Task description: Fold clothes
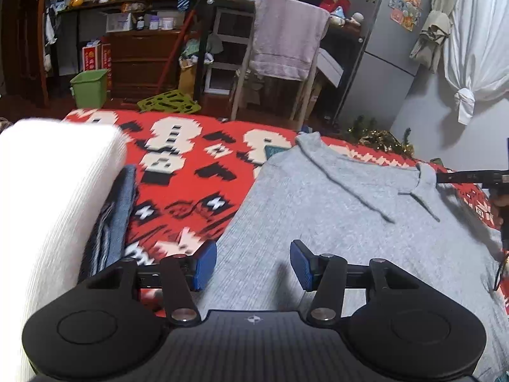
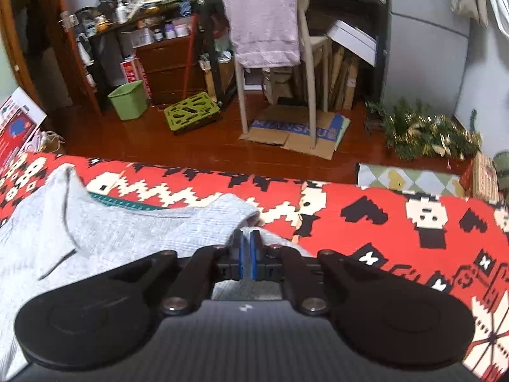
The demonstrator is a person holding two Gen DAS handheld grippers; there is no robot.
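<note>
A grey knit top (image 1: 334,210) lies spread on a red patterned blanket (image 1: 191,191). My left gripper (image 1: 253,262) hovers open over the top's near left part, blue pads apart, nothing between them. In the right wrist view the same grey top (image 2: 127,235) stretches to the left, and my right gripper (image 2: 246,254) is shut on a fold of it near its right edge, lifting a small ridge of cloth. The right gripper's tip also shows at the far right of the left wrist view (image 1: 461,176), at the top's corner.
A white ribbed garment (image 1: 54,197) and folded denim (image 1: 111,222) sit at the blanket's left. Beyond the bed edge are a chair draped with a pink towel (image 2: 264,19), a green bin (image 2: 128,100), a green crate (image 2: 191,111), cardboard and cluttered shelves. The blanket (image 2: 413,222) spreads to the right.
</note>
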